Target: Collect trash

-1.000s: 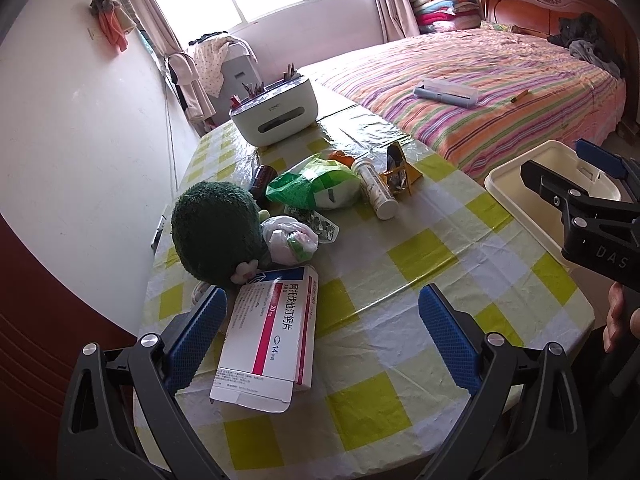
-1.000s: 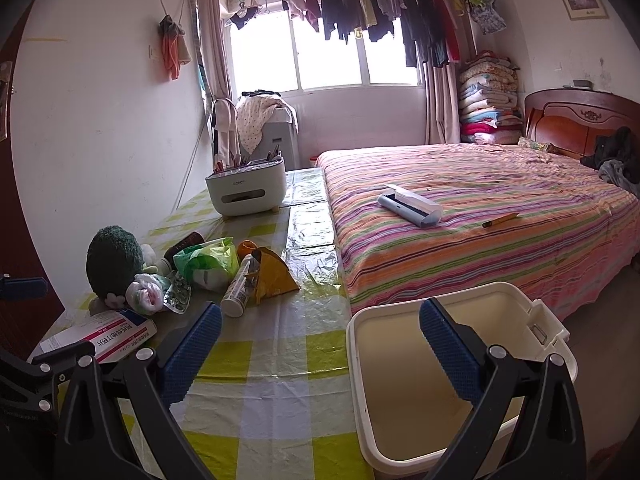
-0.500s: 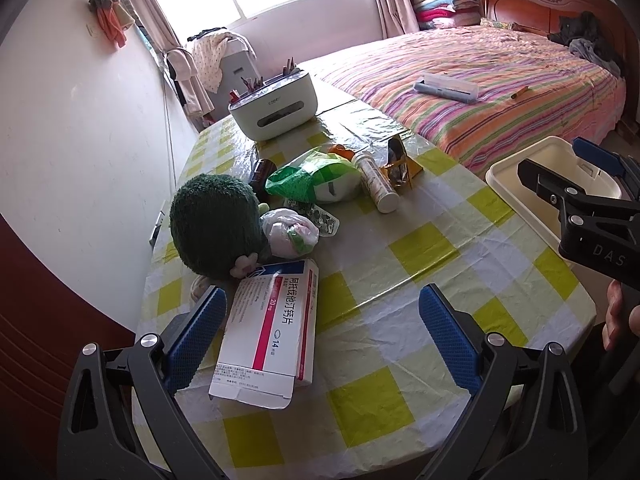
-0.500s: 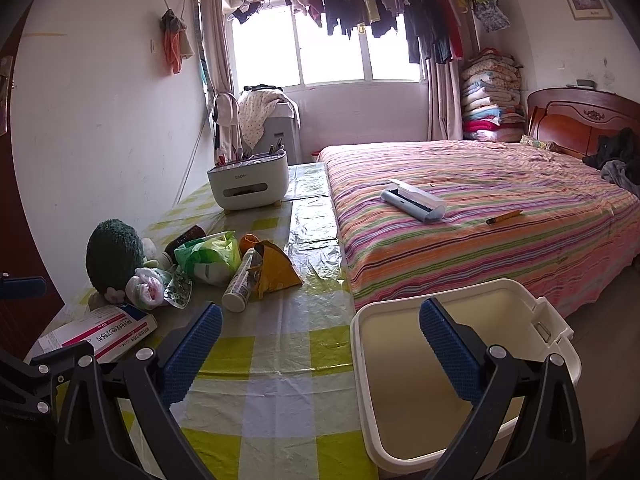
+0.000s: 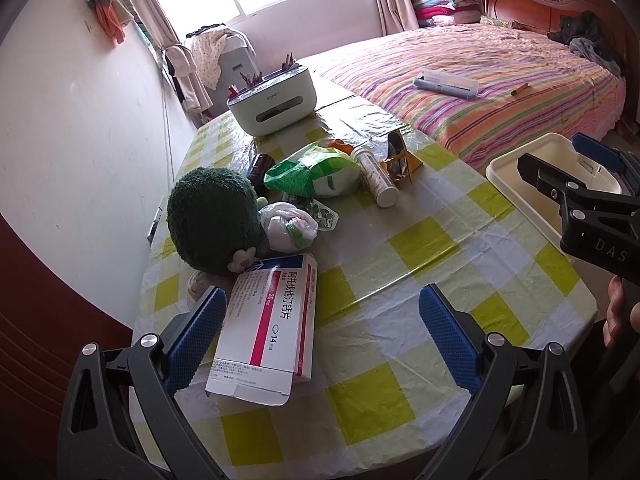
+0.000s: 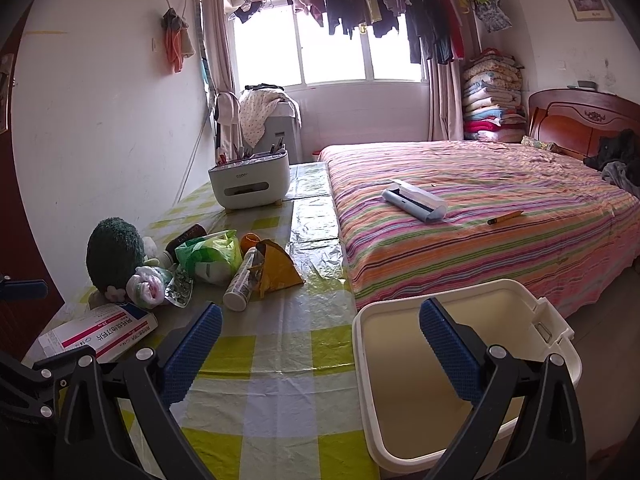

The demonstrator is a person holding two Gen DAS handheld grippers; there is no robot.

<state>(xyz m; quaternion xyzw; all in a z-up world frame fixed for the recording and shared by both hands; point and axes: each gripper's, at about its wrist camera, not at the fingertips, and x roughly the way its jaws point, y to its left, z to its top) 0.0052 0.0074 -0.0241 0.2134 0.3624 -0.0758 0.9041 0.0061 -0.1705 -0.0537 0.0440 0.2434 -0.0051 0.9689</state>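
Observation:
A white and pink medicine box (image 5: 267, 326) (image 6: 98, 333) lies flat on the checked table, just ahead of my open left gripper (image 5: 320, 332), nearer its left finger. Beyond it sit a knotted white plastic bag (image 5: 289, 227) (image 6: 147, 289), a green plastic bag (image 5: 316, 170) (image 6: 212, 254), a white tube (image 5: 378, 181) (image 6: 240, 282) and a crumpled yellow wrapper (image 5: 400, 157) (image 6: 276, 268). My right gripper (image 6: 320, 356) is open over the table edge and the cream bin (image 6: 468, 364) (image 5: 536, 176), which looks empty inside.
A dark green plush toy (image 5: 214, 218) (image 6: 114, 254) stands left of the trash. A white tissue box with pens (image 5: 274, 94) (image 6: 250, 178) sits at the table's far end. The striped bed (image 6: 480, 208) runs along the right. A wall borders the table's left side.
Both grippers have pulled back and risen slightly, so the table items look a little farther off. Nothing on the table has moved.

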